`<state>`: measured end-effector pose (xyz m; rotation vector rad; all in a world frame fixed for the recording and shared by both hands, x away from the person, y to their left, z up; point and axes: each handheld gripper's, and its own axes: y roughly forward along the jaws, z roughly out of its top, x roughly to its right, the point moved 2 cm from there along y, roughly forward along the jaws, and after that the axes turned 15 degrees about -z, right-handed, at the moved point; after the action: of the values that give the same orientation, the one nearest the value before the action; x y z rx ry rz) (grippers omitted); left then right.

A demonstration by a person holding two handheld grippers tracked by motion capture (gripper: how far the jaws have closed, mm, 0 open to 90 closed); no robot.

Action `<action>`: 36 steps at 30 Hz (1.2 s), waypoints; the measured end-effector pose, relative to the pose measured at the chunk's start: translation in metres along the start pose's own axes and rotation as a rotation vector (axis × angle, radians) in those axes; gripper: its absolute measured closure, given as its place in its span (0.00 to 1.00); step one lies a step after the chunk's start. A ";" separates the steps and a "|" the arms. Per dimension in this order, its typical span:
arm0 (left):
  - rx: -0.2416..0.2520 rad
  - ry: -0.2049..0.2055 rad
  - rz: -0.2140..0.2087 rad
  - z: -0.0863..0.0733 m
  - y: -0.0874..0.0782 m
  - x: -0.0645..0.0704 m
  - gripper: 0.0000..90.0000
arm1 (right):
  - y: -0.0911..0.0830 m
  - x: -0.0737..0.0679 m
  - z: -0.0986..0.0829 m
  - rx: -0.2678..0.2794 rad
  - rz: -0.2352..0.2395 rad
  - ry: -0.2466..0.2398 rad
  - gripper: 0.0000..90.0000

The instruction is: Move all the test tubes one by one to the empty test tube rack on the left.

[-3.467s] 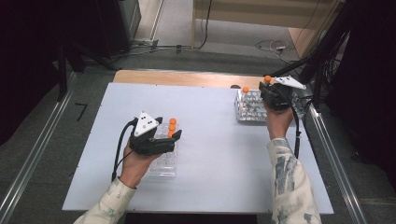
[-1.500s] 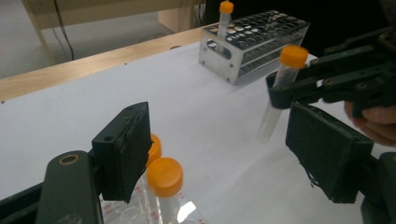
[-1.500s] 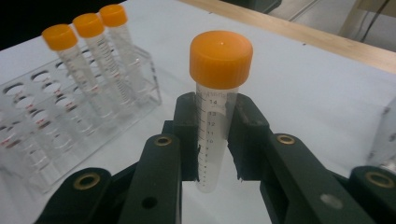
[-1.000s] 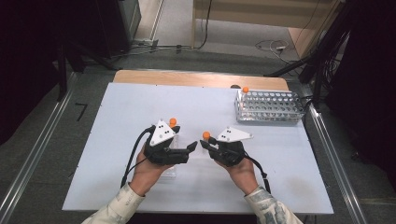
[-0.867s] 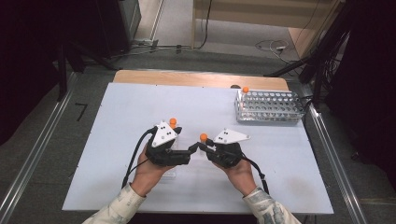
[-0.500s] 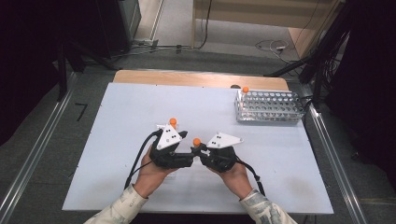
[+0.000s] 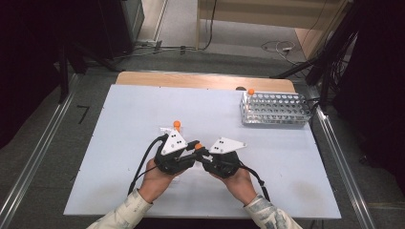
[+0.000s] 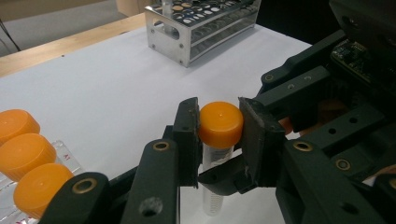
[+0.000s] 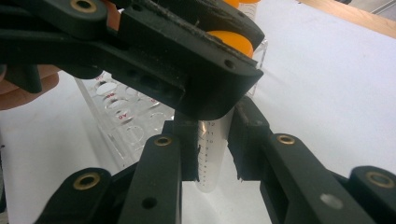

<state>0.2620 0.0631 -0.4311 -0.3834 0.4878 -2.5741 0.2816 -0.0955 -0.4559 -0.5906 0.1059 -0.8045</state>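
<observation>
We saw the clear rack (image 8: 28, 186) at 8 o'clock in the left gripper view, three orange caps (image 8: 25, 156) in it. The left gripper (image 7: 188, 150) pinched the tube (image 8: 219, 140) by its orange cap, jaws pressed on both sides. The tube stood upright just above the table (image 7: 286, 157), near its 6 o'clock edge in the high view. The right gripper (image 7: 203, 157) met it from 3 o'clock; its jaws sat around the tube's clear body (image 9: 210, 154) below the cap; whether they touched it we could not tell. The metal rack (image 7: 274, 109) stood at 2 o'clock, well apart, one capped tube (image 7: 250, 91) at its left end.
</observation>
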 end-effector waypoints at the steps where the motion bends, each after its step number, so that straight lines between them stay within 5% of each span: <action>1: 0.001 -0.001 0.001 0.000 0.000 0.000 0.77 | 0.000 0.000 0.000 0.000 0.001 0.000 0.80; 10: 0.001 -0.001 -0.007 0.001 -0.001 0.001 0.78 | -0.001 0.000 0.000 0.007 0.009 -0.002 0.77; 16: 0.002 -0.001 -0.005 0.002 -0.003 0.001 0.78 | 0.000 -0.004 0.002 -0.008 0.037 -0.036 0.36; 20: 0.016 -0.005 -0.006 0.005 -0.007 0.001 0.78 | 0.003 -0.006 0.002 -0.025 0.039 -0.038 0.24; 36: 0.057 -0.050 0.002 0.015 -0.030 -0.011 0.78 | 0.004 -0.002 0.002 -0.047 0.012 -0.007 0.14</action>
<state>0.2643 0.0893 -0.4073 -0.4259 0.3963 -2.5641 0.2832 -0.0914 -0.4566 -0.6368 0.1219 -0.7898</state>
